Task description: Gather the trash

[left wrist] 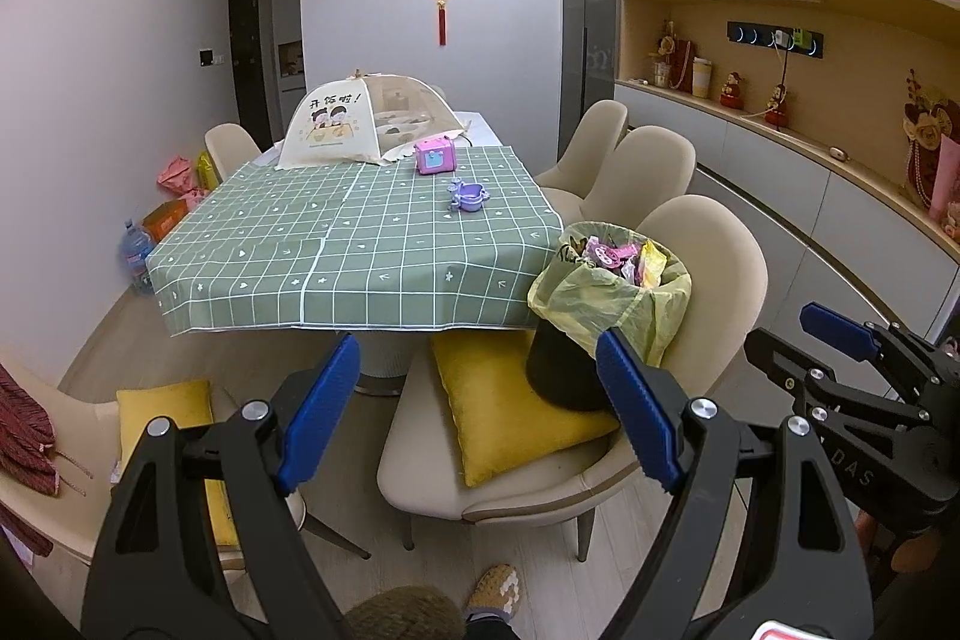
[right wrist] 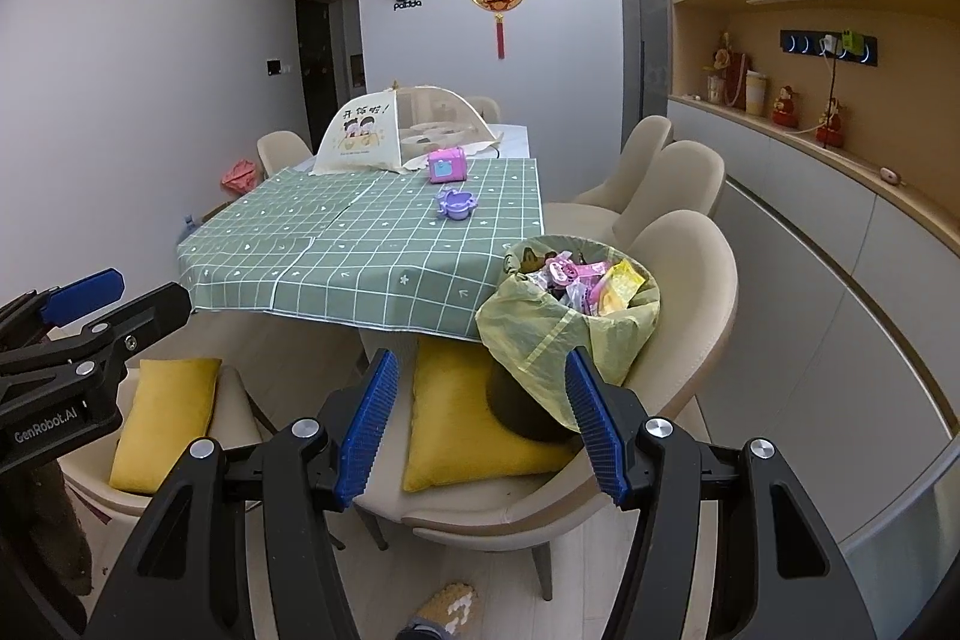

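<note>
A black trash bin lined with a yellow-green bag (left wrist: 600,298) (right wrist: 540,334) stands on a yellow cushion (left wrist: 504,412) (right wrist: 462,418) on a beige chair. Colourful wrappers (left wrist: 618,259) (right wrist: 582,280) fill it to the rim. My left gripper (left wrist: 480,409) (right wrist: 132,301) hangs open in front of that chair, left of the bin, nothing between its blue pads. My right gripper (right wrist: 483,424) (left wrist: 804,340) is open and empty too, just short of the bin and beside the left one. No loose trash shows on the green checked tablecloth (left wrist: 336,250) (right wrist: 360,244).
On the table sit a purple toy (left wrist: 468,196) (right wrist: 456,205), a pink box (left wrist: 435,157) (right wrist: 447,165) and a mesh food cover (left wrist: 360,118) (right wrist: 396,130). Beige chairs line the table's right side; another with a yellow cushion (left wrist: 162,412) stands left. A person's slipper (left wrist: 495,589) is below.
</note>
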